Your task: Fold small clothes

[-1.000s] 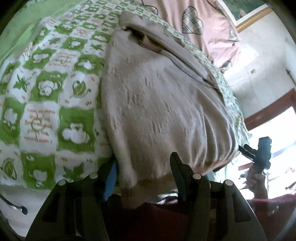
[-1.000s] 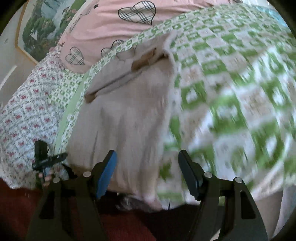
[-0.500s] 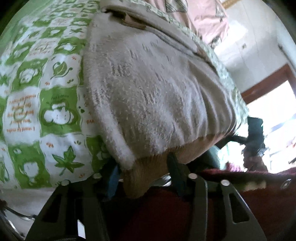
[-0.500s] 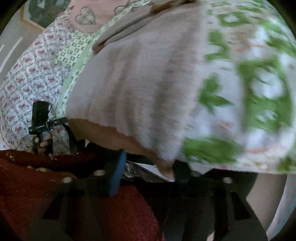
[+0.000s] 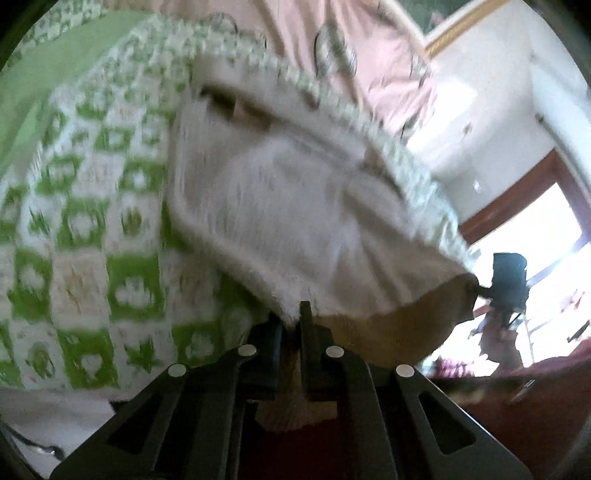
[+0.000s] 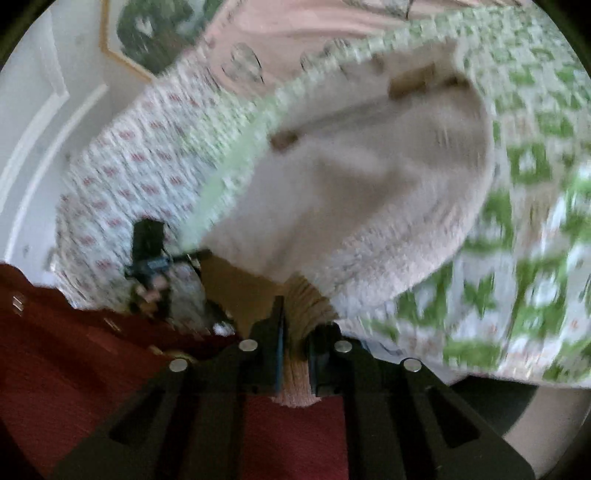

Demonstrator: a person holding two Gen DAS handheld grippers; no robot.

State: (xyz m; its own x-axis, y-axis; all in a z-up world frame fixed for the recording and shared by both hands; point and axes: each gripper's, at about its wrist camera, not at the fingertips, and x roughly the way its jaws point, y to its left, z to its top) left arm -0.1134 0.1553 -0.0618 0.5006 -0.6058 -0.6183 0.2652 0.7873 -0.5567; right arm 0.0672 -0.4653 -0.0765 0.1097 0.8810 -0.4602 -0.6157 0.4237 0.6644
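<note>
Lying on a green-and-white patterned bedspread [image 5: 85,266], a beige knitted sweater [image 5: 295,206] spreads away from both cameras, its body pale and fuzzy and its ribbed hem a darker tan. The near hem is lifted off the bed, so that the tan underside shows as a sagging band between the two grippers. In the left wrist view the left gripper [image 5: 291,332] has its jaws drawn almost together on one bottom corner of the sweater, with a fold of ribbed cloth hanging down between the fingers. In the right wrist view the right gripper [image 6: 295,332] is likewise closed to a narrow gap on the other bottom corner of the sweater [image 6: 369,192], a bunch of ribbing pinched between its fingers and poking out below them. Each gripper also appears small in the other's view, at the far end of the raised hem: the right one [image 5: 508,280] at the right of the left view, the left one [image 6: 147,251] at the left of the right view.

Farther up the garment, a folded sleeve with brown trim lies across the upper part of the sweater. Beyond the bedspread lies pink bedding [image 5: 369,48] with plaid heart prints, and a white sheet with small red flowers [image 6: 129,177] drapes the side of the bed. A gold-framed picture [image 6: 147,33] hangs on the white wall. Dark red fabric [image 6: 74,350] fills the near foreground under the grippers. Both views are blurred.
</note>
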